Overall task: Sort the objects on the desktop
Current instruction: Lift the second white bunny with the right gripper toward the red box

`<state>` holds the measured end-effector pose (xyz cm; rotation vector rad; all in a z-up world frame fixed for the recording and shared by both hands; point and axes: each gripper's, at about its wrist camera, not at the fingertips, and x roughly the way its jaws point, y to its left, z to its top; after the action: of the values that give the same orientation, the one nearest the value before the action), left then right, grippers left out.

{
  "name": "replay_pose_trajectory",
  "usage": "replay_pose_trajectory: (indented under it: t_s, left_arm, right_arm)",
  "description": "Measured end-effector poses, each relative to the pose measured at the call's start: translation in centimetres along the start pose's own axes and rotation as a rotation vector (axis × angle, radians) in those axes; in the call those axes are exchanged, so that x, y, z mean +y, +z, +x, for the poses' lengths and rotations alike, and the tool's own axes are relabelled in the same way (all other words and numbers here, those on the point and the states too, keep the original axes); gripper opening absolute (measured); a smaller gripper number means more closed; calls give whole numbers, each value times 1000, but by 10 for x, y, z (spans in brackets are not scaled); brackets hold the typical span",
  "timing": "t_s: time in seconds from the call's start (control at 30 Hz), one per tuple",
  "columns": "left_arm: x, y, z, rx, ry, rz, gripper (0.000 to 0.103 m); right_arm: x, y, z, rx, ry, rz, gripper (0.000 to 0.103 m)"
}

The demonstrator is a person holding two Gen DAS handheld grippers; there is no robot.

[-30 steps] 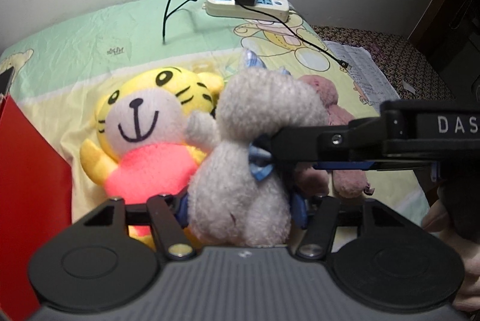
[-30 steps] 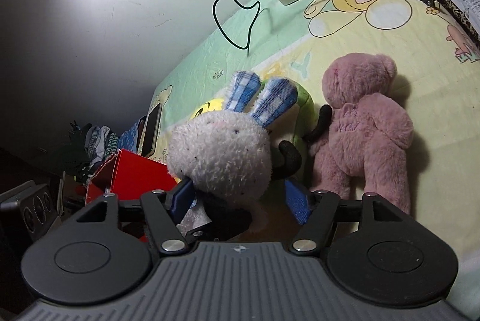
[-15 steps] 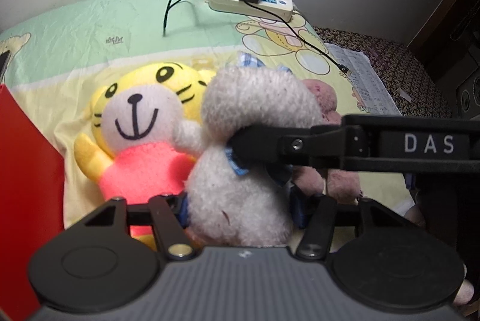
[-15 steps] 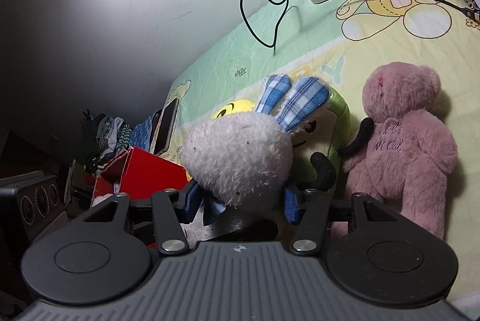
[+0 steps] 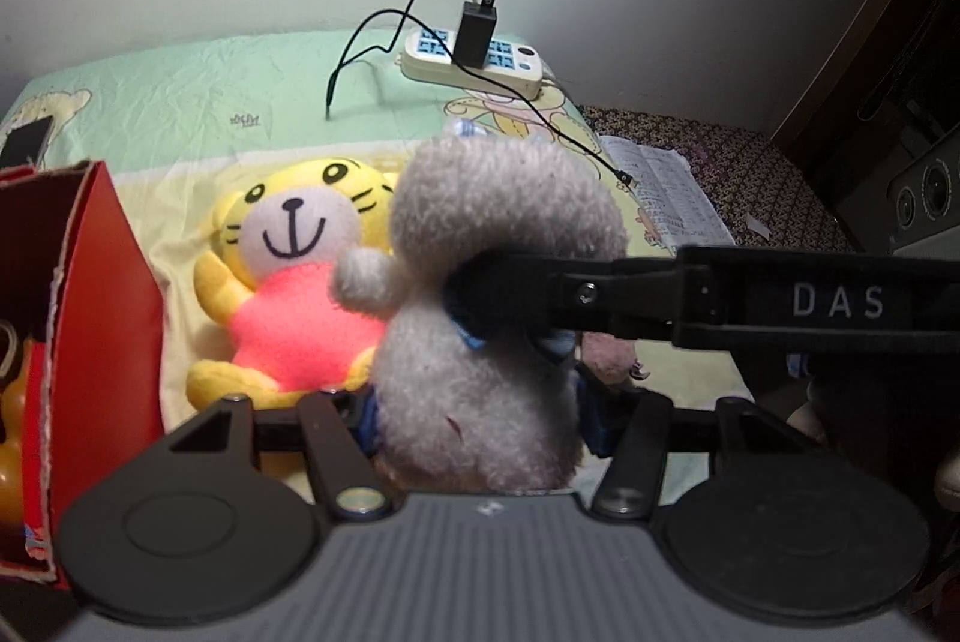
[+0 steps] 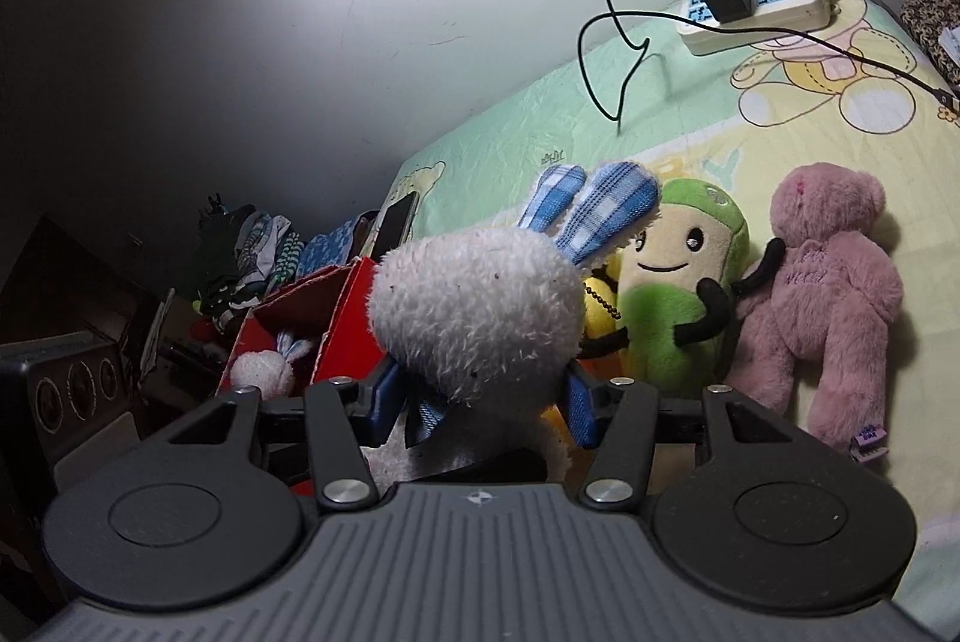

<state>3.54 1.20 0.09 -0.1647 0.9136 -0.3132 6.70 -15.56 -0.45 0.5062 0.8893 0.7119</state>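
A grey-white plush rabbit [image 5: 498, 222] with blue checked ears [image 6: 606, 204] is held off the bed by both grippers. My left gripper [image 5: 480, 414] is shut on its body, blue pads pressed into the fur. My right gripper [image 6: 480, 402] is shut on its head [image 6: 474, 306] and neck; in the left wrist view one of its black fingers [image 5: 630, 294] crosses in from the right. An open red box [image 5: 102, 294] stands to the left, with a small white plush [image 6: 264, 369] inside.
A yellow tiger plush [image 5: 294, 246], a green plush [image 6: 678, 306] and a pink bear [image 6: 828, 294] lie on the cartoon bedsheet [image 5: 210, 102]. At the back are a power strip [image 5: 474, 63] with charger and cables, a phone [image 6: 396, 225] and a paper [image 5: 666, 198].
Both grippers rose with the rabbit between them. The right gripper's jaws narrowed onto its head. The red box's opening and the green plush came into view.
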Motion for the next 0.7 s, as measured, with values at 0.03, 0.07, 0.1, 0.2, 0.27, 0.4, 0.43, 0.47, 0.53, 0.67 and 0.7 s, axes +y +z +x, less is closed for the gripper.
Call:
replay_pose_trajectory:
  t_s: [0.03, 0.07, 0.1, 0.2, 0.27, 0.4, 0.43, 0.47, 0.53, 0.67, 0.7]
  left_arm:
    - [2, -1, -5, -8, 1, -3, 58]
    - [4, -3, -10, -14, 3, -4, 58]
    - [7, -5, -16, -22, 6, -1, 58]
    - [15, -8, -31, -45, 5, -1, 58]
    - [23, -10, -41, -59, -2, 3, 58]
    - [41, -9, -62, -80, -6, 30, 58]
    - [46, -8, -69, -89, -6, 37, 58]
    - [52, -6, -76, -98, -7, 43, 58]
    - [66, -4, -89, -118, -6, 52, 58]
    - [94, -3, -116, -165, 16, 70, 58]
    - [101, -3, -121, -172, 22, 69, 58]
  right_arm:
    - [6, -1, -1, -5, 1, -18, 56]
    - [12, -2, -1, -7, 1, -34, 56]
    - [18, -3, -1, -9, 1, -49, 56]
    - [35, -6, 0, -21, 0, -81, 56]
    - [46, -8, 2, -28, -3, -89, 56]
    - [75, -14, 8, -63, -19, -115, 56]
    - [82, -14, 10, -71, -21, -121, 56]
    - [90, -15, 13, -80, -21, -127, 56]
    - [106, -14, 19, -97, -19, -140, 56]
    - [137, -14, 36, -134, -4, -167, 56]
    - [145, -16, 42, -139, -2, -174, 56]
